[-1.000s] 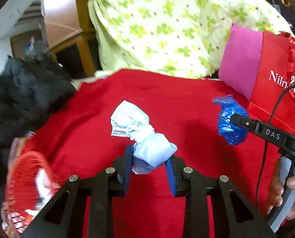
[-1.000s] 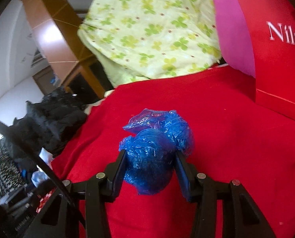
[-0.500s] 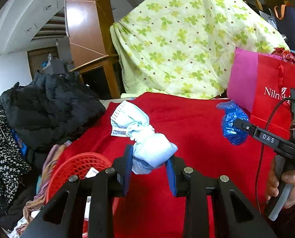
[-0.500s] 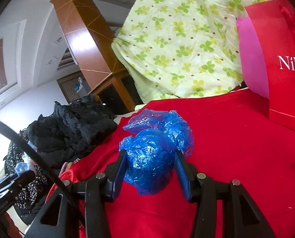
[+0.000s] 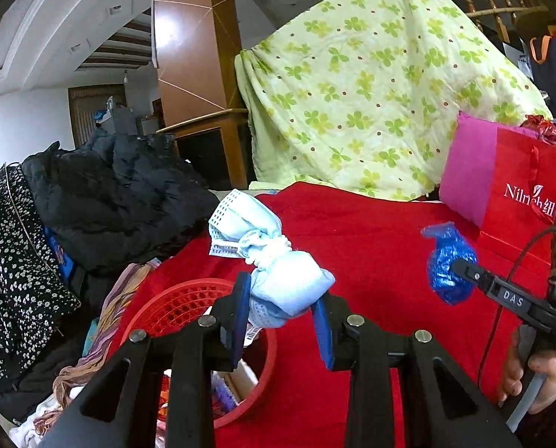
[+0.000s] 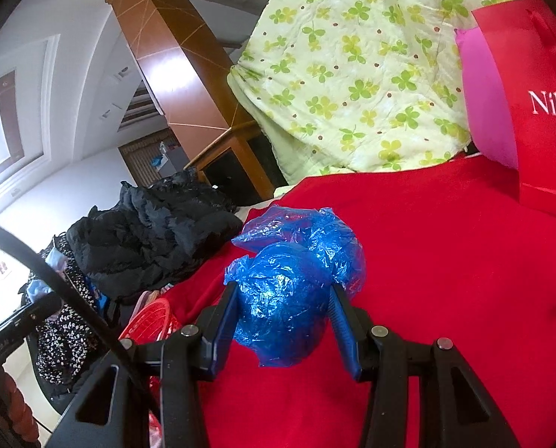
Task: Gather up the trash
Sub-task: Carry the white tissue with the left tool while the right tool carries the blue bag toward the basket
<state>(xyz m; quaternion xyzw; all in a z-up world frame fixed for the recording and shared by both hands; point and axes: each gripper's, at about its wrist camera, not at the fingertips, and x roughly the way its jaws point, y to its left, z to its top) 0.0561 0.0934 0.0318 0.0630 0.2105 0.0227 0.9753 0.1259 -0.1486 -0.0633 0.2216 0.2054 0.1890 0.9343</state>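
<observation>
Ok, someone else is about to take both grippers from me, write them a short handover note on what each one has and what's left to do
Left gripper: shut on the rolled pale blue face mask, held in the air just over the near edge of the red basket.
Right gripper: shut on the crumpled blue plastic bag, above the red cloth.
Done: both pieces of trash are picked up; the basket already holds some litter.
Left: neither piece is in the basket yet. Probably release the mask first, then bring the plastic bag across to the basket, which sits to its left.
</observation>
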